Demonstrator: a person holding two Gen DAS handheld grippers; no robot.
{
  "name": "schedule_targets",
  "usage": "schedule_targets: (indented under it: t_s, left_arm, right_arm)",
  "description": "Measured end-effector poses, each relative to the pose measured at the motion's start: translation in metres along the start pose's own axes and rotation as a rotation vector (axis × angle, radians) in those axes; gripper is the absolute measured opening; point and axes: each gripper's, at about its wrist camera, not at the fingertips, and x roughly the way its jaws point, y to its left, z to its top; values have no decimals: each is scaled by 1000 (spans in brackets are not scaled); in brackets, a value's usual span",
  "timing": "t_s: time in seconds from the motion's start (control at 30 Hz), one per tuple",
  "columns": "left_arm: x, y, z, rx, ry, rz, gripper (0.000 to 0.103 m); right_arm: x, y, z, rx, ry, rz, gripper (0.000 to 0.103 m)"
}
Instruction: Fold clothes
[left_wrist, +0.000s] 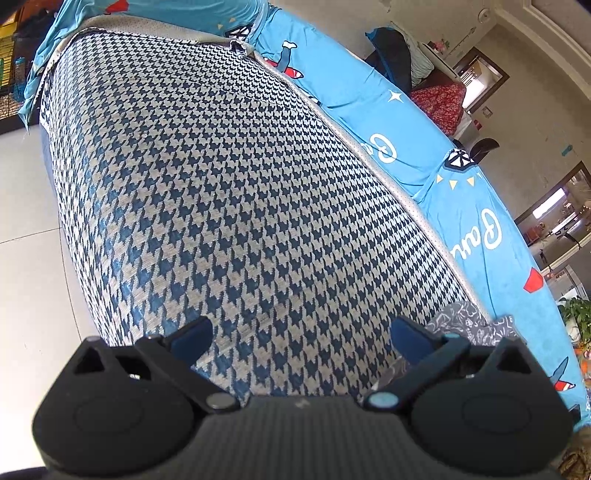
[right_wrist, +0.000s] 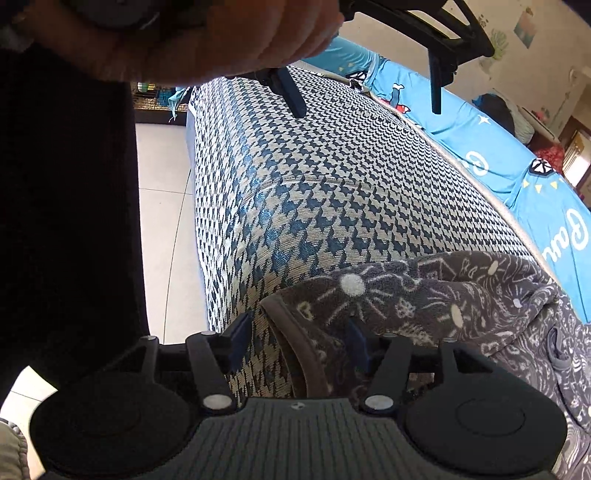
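L gripper (left_wrist: 301, 334) hanging w/ jaws apart over houndstooth sofa cover (left_wrist: 221, 184). R gripper (right_wrist: 297, 345) jaws apart, straddling hem of grey patterned garment (right_wrist: 424, 295), not pinching it.

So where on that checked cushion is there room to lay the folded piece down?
The houndstooth cushion is bare from the floor-side edge to the blue sheet. The near end is crowded: the grey patterned garment lies bunched there.

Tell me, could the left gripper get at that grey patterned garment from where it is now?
Probably yes. The left gripper hangs open over the houndstooth cushion, and the grey patterned garment lies just beside its right finger with nothing between. The right gripper already straddles the garment's edge, so they might crowd each other.
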Motion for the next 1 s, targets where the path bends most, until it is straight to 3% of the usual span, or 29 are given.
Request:
schedule_targets:
  t_s: [0.07,0.17,0.27,0.5,0.67,0.8,1.0]
  left_arm:
    - [-3,0,0,7,-9,6,103]
    - [-6,0,1,10,-29,18,103]
    - [-9,2,4,-1,-62,40,103]
    - [-13,14,10,-65,-99,73,103]
    - [-8,12,8,-67,-86,73,103]
    - [4,2,3,-37,-35,30,103]
    - [34,-35,-19,88,111,-65,103]
  right_arm:
    - [2,3,-1,-28,-9,-36,50]
    - [3,7,0,-62,-23,-105,26]
    - [-1,-15,9,62,-31,-79,7]
    - [-20,-88,42,330,-94,-62,6]
    - [-42,-171,85,552,-209,-89,7]
    - [-58,-225,110,700,-294,-80,7]
    - [-79,-269,125,749,-373,-87,7]
